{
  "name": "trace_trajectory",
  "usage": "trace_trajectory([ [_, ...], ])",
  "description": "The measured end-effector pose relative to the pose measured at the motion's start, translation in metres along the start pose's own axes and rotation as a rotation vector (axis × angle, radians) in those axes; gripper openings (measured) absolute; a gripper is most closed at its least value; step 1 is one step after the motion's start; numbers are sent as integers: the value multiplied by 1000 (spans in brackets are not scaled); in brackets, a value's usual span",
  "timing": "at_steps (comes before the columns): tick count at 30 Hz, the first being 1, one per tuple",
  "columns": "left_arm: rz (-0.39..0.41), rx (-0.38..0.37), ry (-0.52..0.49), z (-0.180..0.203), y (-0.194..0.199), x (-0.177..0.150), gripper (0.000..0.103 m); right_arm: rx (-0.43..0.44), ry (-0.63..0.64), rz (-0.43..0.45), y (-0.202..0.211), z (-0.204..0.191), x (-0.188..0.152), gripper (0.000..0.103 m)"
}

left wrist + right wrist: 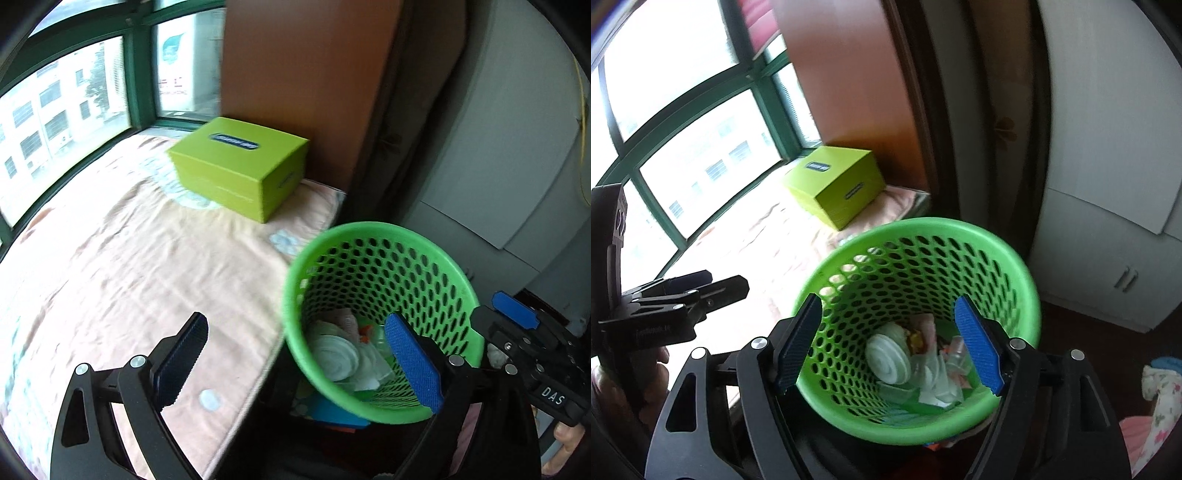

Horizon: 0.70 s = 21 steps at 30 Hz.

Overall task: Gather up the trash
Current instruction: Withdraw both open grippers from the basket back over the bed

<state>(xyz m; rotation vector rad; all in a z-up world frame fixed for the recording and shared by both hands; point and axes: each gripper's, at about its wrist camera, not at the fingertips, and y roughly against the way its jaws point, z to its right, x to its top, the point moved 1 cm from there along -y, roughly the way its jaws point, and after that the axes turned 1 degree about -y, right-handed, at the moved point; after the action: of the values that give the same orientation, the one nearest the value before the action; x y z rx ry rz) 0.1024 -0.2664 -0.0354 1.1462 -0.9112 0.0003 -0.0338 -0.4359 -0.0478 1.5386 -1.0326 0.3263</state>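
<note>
The green basket (916, 325) sat right below the right tongs (890, 347), its rim framed between the two blue pads, and the trash (912, 362) lay heaped at its bottom: a round white ribbed piece, crumpled white paper, a pink scrap and something clear. Those tongs stood apart with nothing gripped, the pads clear of the basket wall as far as the view showed. Over on the other side, the left tongs (299, 362) were spread wide as well, empty, with one pad over the peach bed cover (129, 258) and the other in front of the basket's near wall (the basket stood just off the bed's edge). A lime-green box (240, 166) rested at the far corner of the bed by the window (74, 92), well apart from both tongs. The basket's base was cut off behind the tong frames, so what it stood on could not be told. The scraps under the white piece were too jumbled to name, and the box label was blurred past reading.
</note>
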Motion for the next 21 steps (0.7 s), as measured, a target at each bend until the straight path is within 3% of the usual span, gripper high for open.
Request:
trace_trajectory([
  [21, 97, 231, 211, -102, 66, -36, 94, 162, 185, -13, -22, -100, 9, 87],
])
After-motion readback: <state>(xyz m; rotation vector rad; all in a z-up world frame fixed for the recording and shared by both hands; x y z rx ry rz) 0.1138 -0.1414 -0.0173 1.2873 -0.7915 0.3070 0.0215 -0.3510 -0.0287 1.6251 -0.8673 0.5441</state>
